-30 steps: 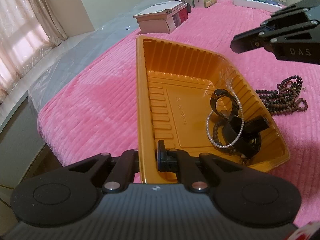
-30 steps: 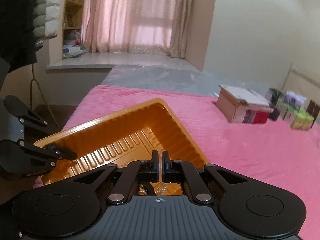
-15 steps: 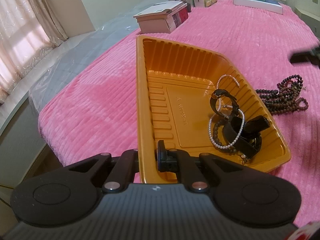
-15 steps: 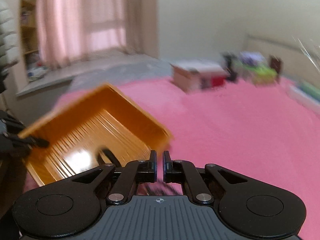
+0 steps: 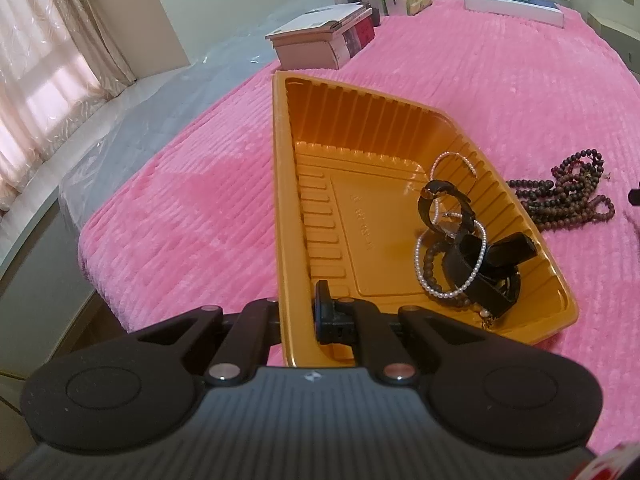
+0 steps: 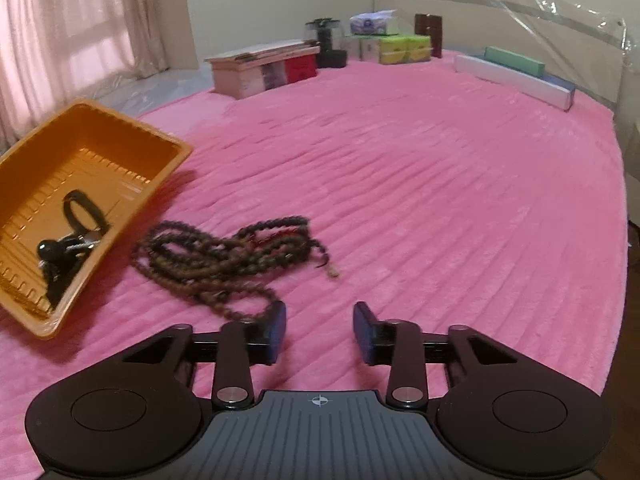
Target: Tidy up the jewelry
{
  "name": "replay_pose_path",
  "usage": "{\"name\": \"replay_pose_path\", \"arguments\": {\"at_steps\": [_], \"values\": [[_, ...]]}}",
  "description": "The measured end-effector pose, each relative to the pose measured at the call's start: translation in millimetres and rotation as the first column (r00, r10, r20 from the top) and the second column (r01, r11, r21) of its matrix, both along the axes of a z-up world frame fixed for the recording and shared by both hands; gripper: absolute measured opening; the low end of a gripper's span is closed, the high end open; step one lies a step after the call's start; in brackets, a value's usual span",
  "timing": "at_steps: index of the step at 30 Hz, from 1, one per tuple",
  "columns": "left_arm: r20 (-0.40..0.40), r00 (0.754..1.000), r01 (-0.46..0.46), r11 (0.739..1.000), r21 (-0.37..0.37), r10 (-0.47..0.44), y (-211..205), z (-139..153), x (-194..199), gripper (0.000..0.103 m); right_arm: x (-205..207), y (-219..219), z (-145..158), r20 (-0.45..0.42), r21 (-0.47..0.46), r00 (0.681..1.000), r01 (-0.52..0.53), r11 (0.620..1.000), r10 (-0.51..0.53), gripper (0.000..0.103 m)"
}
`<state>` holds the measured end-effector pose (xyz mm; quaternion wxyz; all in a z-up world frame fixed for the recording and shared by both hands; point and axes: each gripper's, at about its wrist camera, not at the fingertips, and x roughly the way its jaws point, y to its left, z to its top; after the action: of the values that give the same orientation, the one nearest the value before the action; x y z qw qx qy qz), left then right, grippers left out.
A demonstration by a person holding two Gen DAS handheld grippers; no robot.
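Your left gripper (image 5: 298, 312) is clamping the orange ribbed plastic tray's (image 5: 288, 184) near wall to steady it, while your right gripper (image 6: 319, 332), jaws just opening and empty, is nearing the dark wooden bead necklace (image 6: 224, 256) lying on the pink blanket (image 6: 440, 200) right of the tray.

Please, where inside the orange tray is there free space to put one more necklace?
In the orange tray, the floor is bare along its long left wall and toward the far wall. The watches and pearl strands crowd the near right corner.

Orange ribbed tray (image 5: 400, 116); pink corduroy-stripe blanket (image 6: 440, 184); dk brown beads (image 6: 224, 256); white pearl strand (image 5: 448, 280).
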<state>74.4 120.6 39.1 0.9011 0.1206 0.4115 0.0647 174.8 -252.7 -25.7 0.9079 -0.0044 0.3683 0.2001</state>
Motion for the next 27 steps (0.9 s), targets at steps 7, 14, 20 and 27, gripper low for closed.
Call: {"name": "replay_pose_path", "arguments": {"at_steps": [7,14,20,27], "values": [[-0.005,1.0,0.0,1.0,0.009,0.0,-1.5,-0.9,1.1,0.004,25.5,6.6,-9.7,0.023,-0.054,1.0,-0.01,0.998,0.011,0.039],[-0.009,1.0,0.0,1.0,0.013,0.0,-2.3,-1.4,2.2,0.004,39.2,25.3,-21.7,0.041,-0.106,0.997,-0.065,0.992,0.069,0.032],[-0.008,1.0,-0.002,1.0,0.01,0.002,-2.3,-1.4,2.6,0.004,38.0,35.5,-25.9,0.065,-0.135,0.994,-0.082,0.987,0.091,0.011],[-0.007,1.0,-0.002,1.0,0.012,0.002,-2.2,-1.9,2.8,0.004,19.0,42.8,-15.3,0.15,-0.199,0.982,-0.087,0.976,0.118,0.005]]}}
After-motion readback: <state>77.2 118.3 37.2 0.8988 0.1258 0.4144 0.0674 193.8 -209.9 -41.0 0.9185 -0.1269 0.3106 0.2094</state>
